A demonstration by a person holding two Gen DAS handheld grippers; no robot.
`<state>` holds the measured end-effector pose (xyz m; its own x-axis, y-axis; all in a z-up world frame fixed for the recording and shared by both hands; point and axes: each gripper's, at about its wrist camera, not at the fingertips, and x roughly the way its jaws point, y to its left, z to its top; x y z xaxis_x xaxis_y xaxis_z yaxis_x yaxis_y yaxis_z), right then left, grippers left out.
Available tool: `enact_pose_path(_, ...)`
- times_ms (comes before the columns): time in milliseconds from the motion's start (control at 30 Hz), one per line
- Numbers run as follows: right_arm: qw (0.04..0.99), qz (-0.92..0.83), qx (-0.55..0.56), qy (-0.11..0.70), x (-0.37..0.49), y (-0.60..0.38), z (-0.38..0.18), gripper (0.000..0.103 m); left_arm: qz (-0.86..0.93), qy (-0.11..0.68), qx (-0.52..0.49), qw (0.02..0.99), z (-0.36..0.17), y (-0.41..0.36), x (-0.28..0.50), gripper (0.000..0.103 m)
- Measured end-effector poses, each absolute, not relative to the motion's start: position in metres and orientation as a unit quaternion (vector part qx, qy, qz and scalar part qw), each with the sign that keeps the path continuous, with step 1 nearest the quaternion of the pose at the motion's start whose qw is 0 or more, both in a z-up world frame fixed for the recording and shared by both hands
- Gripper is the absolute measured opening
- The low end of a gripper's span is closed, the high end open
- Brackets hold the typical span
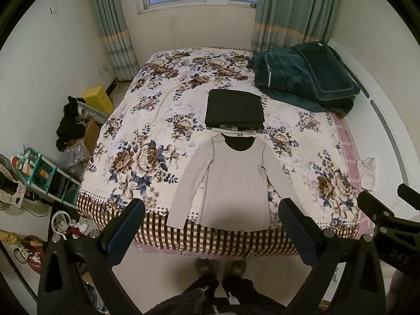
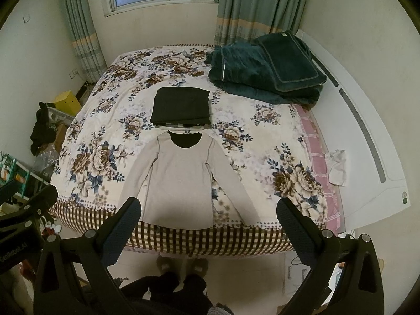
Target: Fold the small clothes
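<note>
My left gripper point(image 1: 211, 211) hangs with jaws wide and empty. One pale grey long-sleeved cotton top point(image 1: 231, 183) lies flat at the near edge of the floral bed point(image 1: 147, 120), sleeves spread, likely ready for folding. One folded stack topped by black cloth point(image 1: 234, 110) sits behind it. My right gripper point(image 2: 208, 210) gapes wide and empty too.

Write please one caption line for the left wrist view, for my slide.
Open left gripper above a beige long-sleeved shirt spread flat on the floral bed, folded dark clothes stacked beyond its collar.
</note>
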<state>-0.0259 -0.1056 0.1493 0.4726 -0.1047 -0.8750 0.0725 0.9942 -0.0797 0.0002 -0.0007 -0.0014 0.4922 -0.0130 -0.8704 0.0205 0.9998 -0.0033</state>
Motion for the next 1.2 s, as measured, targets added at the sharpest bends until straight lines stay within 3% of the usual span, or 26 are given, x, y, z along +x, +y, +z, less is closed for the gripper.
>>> enact_pose_path(1200, 0.861, -0.052, -0.018, 0.506, -0.025, -0.112, 0.167, 0.103, -0.014, 0.501, 0.0, 0.865, 0.009, -0.012, 0.005, 0.103)
